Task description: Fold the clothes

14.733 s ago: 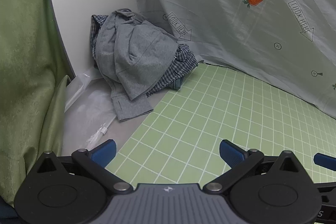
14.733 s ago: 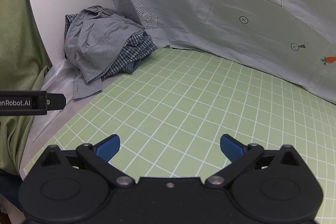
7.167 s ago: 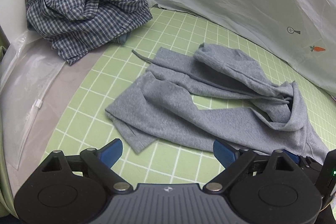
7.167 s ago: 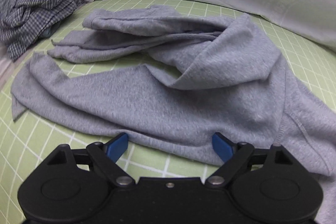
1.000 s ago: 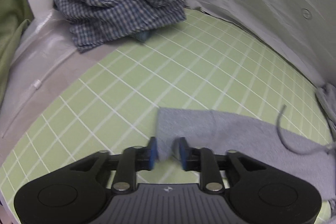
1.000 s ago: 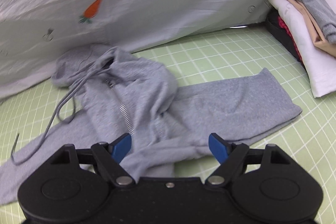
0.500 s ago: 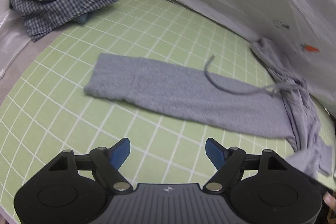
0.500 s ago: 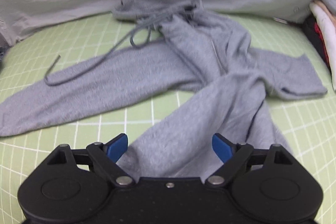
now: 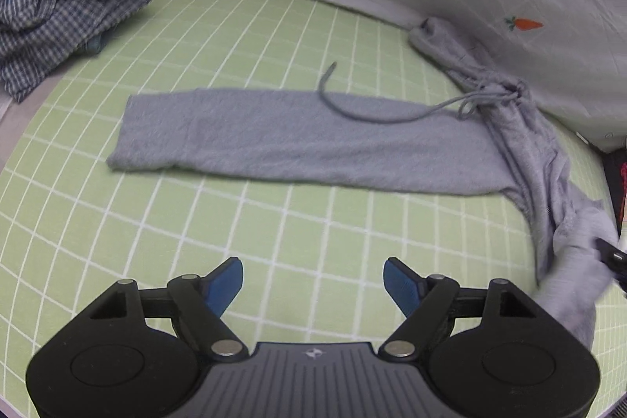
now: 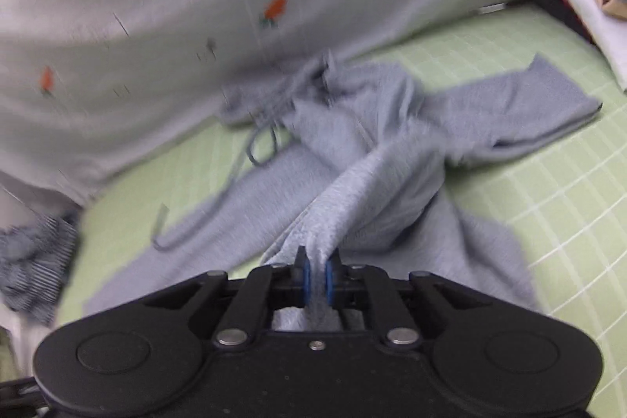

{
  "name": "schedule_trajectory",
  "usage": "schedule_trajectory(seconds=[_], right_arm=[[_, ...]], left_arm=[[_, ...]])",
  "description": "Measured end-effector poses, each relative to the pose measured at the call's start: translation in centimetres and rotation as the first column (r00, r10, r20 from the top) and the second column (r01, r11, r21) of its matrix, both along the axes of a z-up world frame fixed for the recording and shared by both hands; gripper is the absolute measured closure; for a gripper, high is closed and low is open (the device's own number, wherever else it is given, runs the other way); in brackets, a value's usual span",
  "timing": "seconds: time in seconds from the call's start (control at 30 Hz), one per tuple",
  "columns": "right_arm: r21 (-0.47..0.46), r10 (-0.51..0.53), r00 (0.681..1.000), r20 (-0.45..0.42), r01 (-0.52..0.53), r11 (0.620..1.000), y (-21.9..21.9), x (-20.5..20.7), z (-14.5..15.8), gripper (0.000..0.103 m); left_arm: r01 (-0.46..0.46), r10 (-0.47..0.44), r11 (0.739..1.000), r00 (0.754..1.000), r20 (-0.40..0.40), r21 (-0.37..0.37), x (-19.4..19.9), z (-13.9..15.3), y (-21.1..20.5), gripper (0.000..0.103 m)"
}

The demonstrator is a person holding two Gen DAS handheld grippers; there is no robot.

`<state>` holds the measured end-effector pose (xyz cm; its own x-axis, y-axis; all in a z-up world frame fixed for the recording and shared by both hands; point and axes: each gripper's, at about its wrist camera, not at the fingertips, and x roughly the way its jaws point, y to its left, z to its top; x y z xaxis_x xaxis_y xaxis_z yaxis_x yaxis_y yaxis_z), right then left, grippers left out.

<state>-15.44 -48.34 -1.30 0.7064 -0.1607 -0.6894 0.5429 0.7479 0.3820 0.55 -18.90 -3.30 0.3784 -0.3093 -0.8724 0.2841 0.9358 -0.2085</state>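
On the mat (image 9: 274,26), one hoodie (image 10: 372,159) — right claw (image 10: 318,281) pinching it, left claw (image 9: 313,281) agape, empty.

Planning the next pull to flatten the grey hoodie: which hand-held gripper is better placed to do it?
Right. The right hand-held gripper is shut on the grey hoodie, its fabric drawn taut from the pinch. The left hand-held gripper is open over bare green mat, short of the flat sleeve.

Even, soft indoor light, faint shadows; fisheye bending at edges; heavy motion blur in right wrist view.
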Motion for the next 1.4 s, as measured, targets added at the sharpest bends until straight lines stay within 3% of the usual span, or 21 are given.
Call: schedule_trajectory(seconds=[0.13,0.27,0.33,0.4,0.43,0.47,0.5,0.53,0.6,0.63,0.67,0.8,0.9,1.0,1.07,1.17,1.33,1.4], right_arm=[[-0.022,-0.015,0.994,0.11,0.017,1.0,-5.3,-6.1,4.7,0.095],[-0.048,-0.056,0.994,0.091,0.061,0.997,-14.0,-11.9,4.8,0.095],[-0.105,-0.06,0.998,-0.008,0.059,0.993,-18.0,-13.2,2.5,0.093],[-0.225,-0.075,0.984,-0.16,0.038,0.974,-20.2,-13.4,-0.1,0.085],[-0.263,-0.066,0.975,-0.212,0.009,0.965,-20.9,-13.6,-1.4,0.078],[-0.284,-0.061,0.966,-0.253,-0.014,0.959,-21.6,-13.8,-2.5,0.059],[-0.251,-0.063,0.964,-0.257,-0.004,0.968,-22.3,-14.2,-3.2,0.05],[-0.198,-0.067,0.968,-0.242,0.018,0.98,-23.0,-14.6,-3.5,0.05],[-0.113,-0.046,0.981,-0.187,0.025,0.993,-23.7,-15.4,-3.7,0.039],[-0.1,-0.021,0.984,-0.174,0.004,0.995,-23.6,-15.4,-3.9,0.027],[-0.106,0.003,0.983,-0.181,-0.023,0.994,-23.5,-15.3,-4.2,0.023],[-0.142,0.05,0.965,-0.257,-0.089,0.986,-24.1,-13.9,-6.0,0.023],[-0.103,0.026,0.96,-0.278,-0.057,0.993,-26.0,-12.5,-7.5,0.022],[-0.06,0.02,0.955,-0.296,-0.04,0.997,-27.4,-11.3,-8.8,0.022],[-0.055,0.022,0.953,-0.302,-0.041,0.998,-27.5,-11.1,-9.1,0.022],[-0.053,0.035,0.952,-0.304,-0.054,0.997,-27.3,-11.8,-9.5,0.022],[-0.038,0.046,0.951,-0.306,-0.06,0.997,-27.1,-12.5,-10.2,0.02],[-0.037,0.045,0.952,-0.304,-0.059,0.998,-26.9,-12.6,-10.2,0.02]], left_arm=[[-0.047,0.048,0.999,0.997,0.057,-0.012,-2.5,3.1,-4.2,0.023],[-0.077,0.082,0.996,0.986,0.146,-0.042,-6.1,4.2,-9.4,0.023],[-0.114,0.12,0.991,0.989,0.09,-0.064,-6.6,2.5,-12.0,0.023],[-0.134,0.136,0.989,0.99,0.04,-0.059,-7.0,0.5,-14.5,0.023],[-0.124,0.125,0.991,0.992,0.018,-0.04,-7.3,-0.4,-15.9,0.023],[-0.112,0.112,0.993,0.994,-0.004,-0.019,-7.6,-0.9,-16.9,0.023],[-0.097,0.097,0.995,0.995,-0.023,-0.007,-8.2,-1.3,-17.8,0.023],[-0.083,0.082,0.997,0.996,-0.032,-0.013,-8.9,-1.5,-18.5,0.023],[-0.062,0.061,0.998,0.997,-0.041,-0.021,-10.1,-1.8,-19.7,0.023],[-0.046,0.045,0.999,0.998,-0.05,-0.017,-10.5,-2.2,-20.5,0.023],[-0.03,0.029,0.999,0.998,-0.058,-0.013,-10.9,-2.6,-21.2,0.023],[0.051,-0.055,0.998,0.994,-0.094,-0.044,-11.3,-3.9,-24.5,0.023],[0.141,-0.151,0.987,0.981,-0.124,-0.08,-11.3,-4.3,-26.4,0.023],[0.199,-0.203,0.979,0.969,-0.142,-0.046,-11.6,-5.1,-28.1,0.023],[0.188,-0.197,0.98,0.967,-0.16,-0.069,-11.7,-5.4,-28.1,0.025],[0.17,-0.187,0.98,0.964,-0.188,-0.104,-11.8,-5.8,-28.0,0.038],[0.139,-0.174,0.977,0.957,-0.234,-0.16,-12.1,-6.6,-27.9,0.081],[0.125,-0.169,0.975,0.953,-0.253,-0.182,-12.1,-6.9,-27.8,0.088]])
